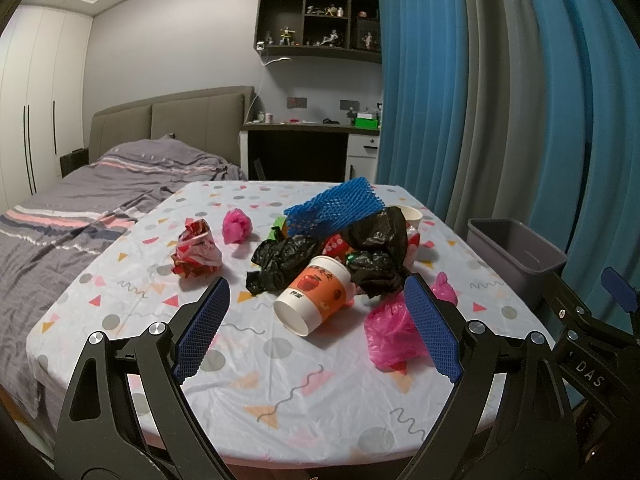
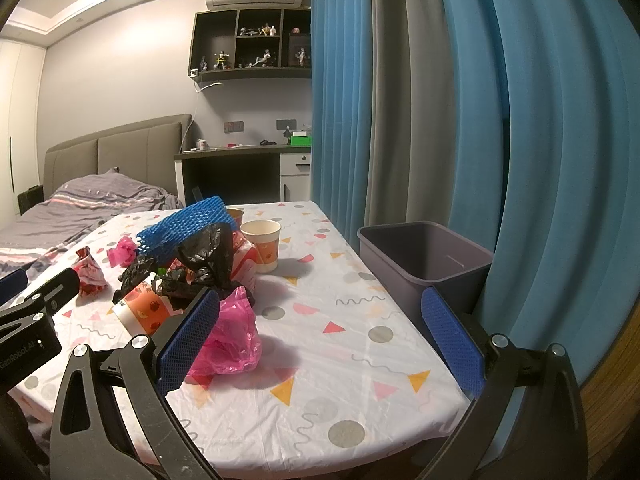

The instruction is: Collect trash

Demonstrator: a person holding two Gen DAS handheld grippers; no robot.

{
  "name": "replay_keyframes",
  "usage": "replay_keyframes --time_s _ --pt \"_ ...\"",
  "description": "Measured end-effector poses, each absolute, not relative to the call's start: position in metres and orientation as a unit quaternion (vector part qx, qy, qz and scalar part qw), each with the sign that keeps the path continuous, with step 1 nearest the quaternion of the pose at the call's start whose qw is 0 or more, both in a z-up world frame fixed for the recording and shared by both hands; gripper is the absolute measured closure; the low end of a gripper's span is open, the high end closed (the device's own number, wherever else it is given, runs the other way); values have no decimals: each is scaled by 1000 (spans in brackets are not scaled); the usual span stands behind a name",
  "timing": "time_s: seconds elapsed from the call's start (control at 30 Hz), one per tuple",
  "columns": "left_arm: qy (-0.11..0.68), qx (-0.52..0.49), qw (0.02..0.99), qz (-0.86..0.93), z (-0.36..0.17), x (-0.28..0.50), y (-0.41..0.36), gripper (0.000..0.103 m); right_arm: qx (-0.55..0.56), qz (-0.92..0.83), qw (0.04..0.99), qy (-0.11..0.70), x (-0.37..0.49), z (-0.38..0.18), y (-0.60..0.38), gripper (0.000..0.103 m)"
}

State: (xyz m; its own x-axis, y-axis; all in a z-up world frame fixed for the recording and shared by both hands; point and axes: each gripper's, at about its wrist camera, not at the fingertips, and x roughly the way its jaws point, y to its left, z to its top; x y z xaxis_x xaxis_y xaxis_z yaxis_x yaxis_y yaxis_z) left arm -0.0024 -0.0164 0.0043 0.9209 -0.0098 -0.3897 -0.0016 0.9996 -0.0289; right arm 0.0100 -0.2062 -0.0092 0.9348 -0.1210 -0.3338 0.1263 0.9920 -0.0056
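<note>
From where I sit at the controls, the biggest thing in front of me is the table (image 1: 304, 412), covered in a white cloth printed with triangles, dots and squiggles, with a bed (image 1: 80, 208) just beyond its far-left side and blue curtains (image 2: 540, 140) hanging on the right. Off the table's right edge, close against it, stands the grey bin (image 2: 428, 256); I see its inside walls, but its floor is out of sight. The trash is heaped toward the middle of the table: a blue foam net (image 1: 336, 206) lies on top of the pile, crumpled black bags (image 1: 372, 248) spread beneath and in front of it, and an orange paper cup (image 1: 314, 300) lies on its side against them with its open mouth toward me. An upright paper cup (image 2: 262, 246) stands on the bin side of the heap. A large pink bag (image 2: 232, 340) sits nearest to me, just beside the tipped cup, a smaller pink wad (image 1: 237, 226) rests apart on the far left, and a red-and-white crumpled wrapper (image 1: 196, 250) lies alone left of the heap. My left gripper (image 1: 316, 328) hovers over the near edge with its jaws spread wide and nothing between them, lined up roughly on the tipped cup. My right gripper (image 2: 320, 336) is likewise wide apart and empty, its left pad (image 2: 188, 340) overlapping the big pink bag in view; I cannot tell whether they touch.
</note>
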Motion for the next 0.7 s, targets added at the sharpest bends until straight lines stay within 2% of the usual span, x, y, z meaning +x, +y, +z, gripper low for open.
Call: replay_keyframes --time_s 0.7 --pt "198 -23 980 3 -7 -2 -6 15 19 -32 983 179 20 -22 -201 5"
